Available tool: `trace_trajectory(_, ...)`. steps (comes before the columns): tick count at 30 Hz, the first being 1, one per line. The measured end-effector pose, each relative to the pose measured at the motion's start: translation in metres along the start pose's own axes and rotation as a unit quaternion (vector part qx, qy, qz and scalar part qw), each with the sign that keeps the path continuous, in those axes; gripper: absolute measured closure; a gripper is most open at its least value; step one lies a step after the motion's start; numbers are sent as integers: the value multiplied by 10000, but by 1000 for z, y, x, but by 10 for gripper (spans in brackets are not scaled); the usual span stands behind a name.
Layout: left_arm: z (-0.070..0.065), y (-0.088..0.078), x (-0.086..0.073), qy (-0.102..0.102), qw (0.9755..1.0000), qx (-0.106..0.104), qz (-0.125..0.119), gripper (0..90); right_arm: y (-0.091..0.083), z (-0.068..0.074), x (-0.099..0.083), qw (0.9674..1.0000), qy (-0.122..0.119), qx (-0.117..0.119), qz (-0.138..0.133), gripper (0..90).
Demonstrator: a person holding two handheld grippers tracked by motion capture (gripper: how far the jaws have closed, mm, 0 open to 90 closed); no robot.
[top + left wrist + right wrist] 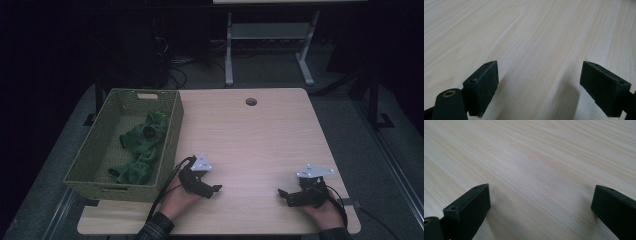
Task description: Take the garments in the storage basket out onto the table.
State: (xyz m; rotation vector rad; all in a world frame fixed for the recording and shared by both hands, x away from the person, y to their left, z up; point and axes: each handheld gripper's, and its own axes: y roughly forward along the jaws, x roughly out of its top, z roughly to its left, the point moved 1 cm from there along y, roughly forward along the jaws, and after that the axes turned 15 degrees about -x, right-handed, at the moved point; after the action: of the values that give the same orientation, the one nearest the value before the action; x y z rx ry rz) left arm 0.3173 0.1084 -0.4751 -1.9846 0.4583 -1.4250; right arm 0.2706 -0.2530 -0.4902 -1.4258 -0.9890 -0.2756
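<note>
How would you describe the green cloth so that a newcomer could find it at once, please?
Start at the wooden table and look to its left edge, where a woven green basket sits. The crumpled cloth lies inside it, darker green and soft against the stiff, paler weave.

The green cloth (pixel 142 147) is lying crumpled inside the woven basket (pixel 172 131), stretching lengthwise along its floor. The basket is sitting at the counter's left edge, just beside the left gripper (pixel 216 188), behind its open jaws, and well apart from the right gripper (pixel 283 194), ahead of its jaws.
</note>
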Motion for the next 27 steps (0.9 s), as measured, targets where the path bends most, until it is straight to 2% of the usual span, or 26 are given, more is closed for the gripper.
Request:
trace_trajectory(5, 0, -5, 5, 8, 10000, 3, 5, 147, 0, 0, 0, 10000, 13, 7, 13, 18)
trace_trajectory(6, 0, -6, 6, -42, 10000, -46, -62, 147, 0, 0, 0, 10000, 12, 6, 11, 18)
trace_trajectory(10, -1, -7, 9, -68, 10000, -71, -10, 146, 0, 0, 0, 10000, 10, 6, 9, 18)
trace_trajectory(27, -5, -23, 28, 16, 9999, -150, 29, 147, 0, 0, 0, 10000, 10, 6, 11, 18)
